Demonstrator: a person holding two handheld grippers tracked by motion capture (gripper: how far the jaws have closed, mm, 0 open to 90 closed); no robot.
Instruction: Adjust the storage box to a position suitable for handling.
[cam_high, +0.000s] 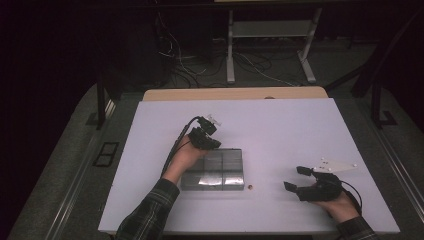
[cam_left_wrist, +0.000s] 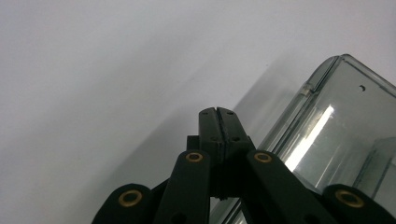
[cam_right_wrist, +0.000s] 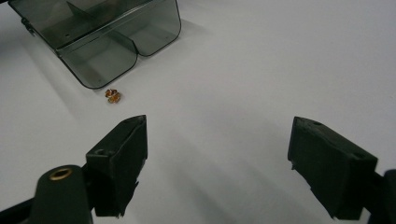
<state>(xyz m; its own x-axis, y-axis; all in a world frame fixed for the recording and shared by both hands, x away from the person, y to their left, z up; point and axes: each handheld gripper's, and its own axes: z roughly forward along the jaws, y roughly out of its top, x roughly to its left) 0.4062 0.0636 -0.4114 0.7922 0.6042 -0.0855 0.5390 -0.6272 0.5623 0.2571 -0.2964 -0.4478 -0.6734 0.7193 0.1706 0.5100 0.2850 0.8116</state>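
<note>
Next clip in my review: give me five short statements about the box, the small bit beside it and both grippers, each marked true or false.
1. The left gripper has its jaws shut with nothing between them. True.
2. The right gripper is clamped on the small orange piece. False: its jaws stand open and empty, and the piece lies on the table ahead of them.
3. The orange piece lies outside the clear box, near a corner of it. True.
4. The box sits at the table's far edge. False: it sits toward the near side, by the left hand.
5. The right gripper rests on top of the box. False: it is well off to the box's right.
</note>
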